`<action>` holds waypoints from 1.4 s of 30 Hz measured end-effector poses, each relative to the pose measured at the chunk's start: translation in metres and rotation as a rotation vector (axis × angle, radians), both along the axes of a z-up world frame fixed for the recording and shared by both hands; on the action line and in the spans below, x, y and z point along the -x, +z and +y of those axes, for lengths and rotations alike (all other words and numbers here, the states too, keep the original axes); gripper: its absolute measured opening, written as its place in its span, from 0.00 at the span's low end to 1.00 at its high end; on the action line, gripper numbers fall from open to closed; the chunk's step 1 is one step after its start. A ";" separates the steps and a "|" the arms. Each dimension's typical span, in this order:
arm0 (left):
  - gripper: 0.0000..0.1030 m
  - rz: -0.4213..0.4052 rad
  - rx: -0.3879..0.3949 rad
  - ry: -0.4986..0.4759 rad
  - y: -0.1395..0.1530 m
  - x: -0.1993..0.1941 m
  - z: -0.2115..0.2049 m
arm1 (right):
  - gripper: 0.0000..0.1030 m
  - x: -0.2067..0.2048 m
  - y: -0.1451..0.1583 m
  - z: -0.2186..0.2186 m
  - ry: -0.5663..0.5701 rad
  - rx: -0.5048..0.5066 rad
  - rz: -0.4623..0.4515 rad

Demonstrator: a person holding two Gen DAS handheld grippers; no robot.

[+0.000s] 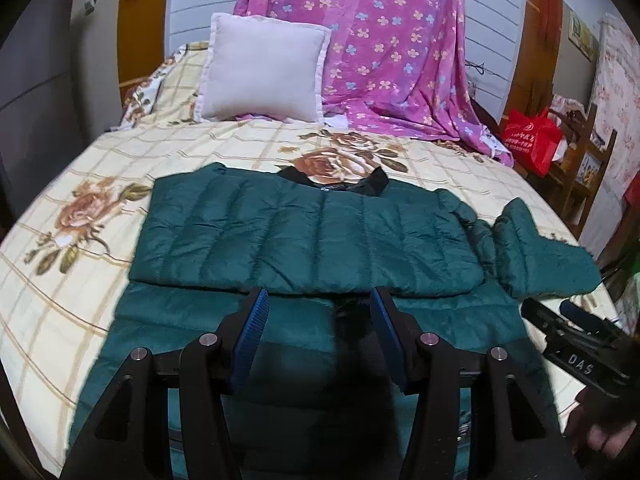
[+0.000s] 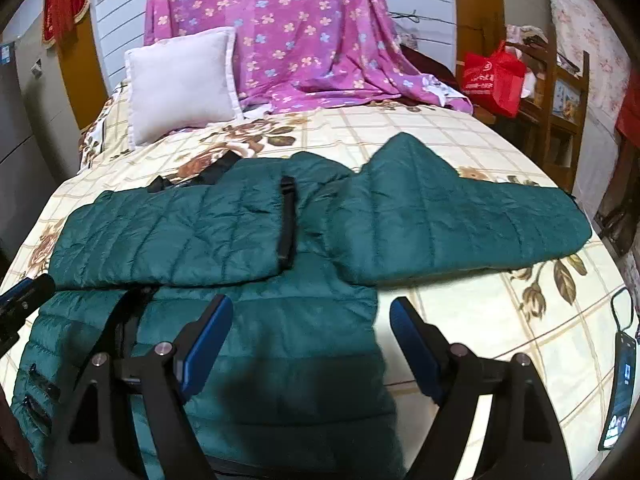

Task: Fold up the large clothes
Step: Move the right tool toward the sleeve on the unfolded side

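A dark green quilted jacket (image 1: 308,232) lies flat on the bed. One sleeve is folded across its chest. The other sleeve (image 2: 460,216) stretches out to the right. My left gripper (image 1: 318,300) is open and empty, just above the jacket's lower body near the folded sleeve's edge. My right gripper (image 2: 310,312) is open and empty over the jacket's right side edge (image 2: 372,320), left finger over fabric, right finger over the sheet. The right gripper also shows at the right of the left wrist view (image 1: 560,316).
The bed has a cream floral checked sheet (image 1: 80,240). A white pillow (image 1: 264,76) and a pink flowered blanket (image 1: 380,48) lie at the head. A red bag (image 2: 494,76) sits on a wooden shelf at right. A phone (image 2: 622,392) lies at the bed's right edge.
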State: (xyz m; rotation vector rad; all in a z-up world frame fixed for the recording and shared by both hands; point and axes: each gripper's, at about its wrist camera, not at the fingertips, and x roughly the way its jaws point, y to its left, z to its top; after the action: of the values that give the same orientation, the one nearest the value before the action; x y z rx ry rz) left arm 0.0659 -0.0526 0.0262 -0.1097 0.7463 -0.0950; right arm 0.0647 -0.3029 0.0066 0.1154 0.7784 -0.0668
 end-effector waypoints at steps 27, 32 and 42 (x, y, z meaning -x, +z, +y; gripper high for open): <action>0.33 0.060 -0.016 -0.006 -0.028 -0.057 -0.064 | 0.81 -0.024 -0.012 -0.060 -0.062 0.028 0.003; 0.33 0.081 -0.033 0.001 -0.039 -0.065 -0.068 | 0.81 -0.027 -0.013 -0.066 -0.069 0.031 0.009; 0.33 0.089 -0.037 -0.014 -0.041 -0.066 -0.072 | 0.81 -0.031 -0.016 -0.074 -0.081 0.035 0.013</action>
State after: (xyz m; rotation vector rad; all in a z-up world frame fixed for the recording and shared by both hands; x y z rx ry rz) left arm 0.1320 -0.1246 -0.0150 -0.0739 0.8376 -0.0898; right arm 0.0954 -0.3770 -0.0095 0.1133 0.7849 -0.1581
